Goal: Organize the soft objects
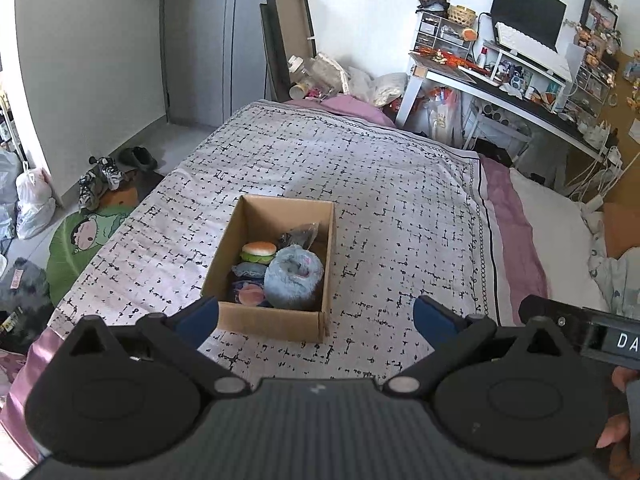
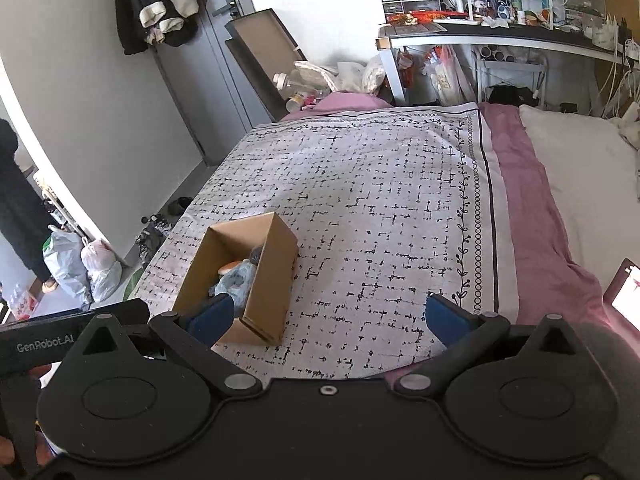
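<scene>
The soft toys (image 1: 294, 276) already sit packed in the cardboard box (image 1: 276, 322) on the bed (image 1: 400, 200), near both wide, empty tongs (image 1: 316, 316) (image 2: 328, 316), so a careless nudge could tip the light box.

Soft toys (image 1: 294, 276) in box (image 1: 276, 322) on bed (image 1: 400, 200)

A lived-in bedroom: a quilted bed (image 1: 360, 184), cluttered desk (image 1: 520, 92) with monitor (image 1: 528, 8), hung clothes (image 2: 156, 4).

Both wrist views look down over the bed (image 1: 400, 184) from above, sharing the cardboard box (image 1: 276, 320), seemingly near.
</scene>
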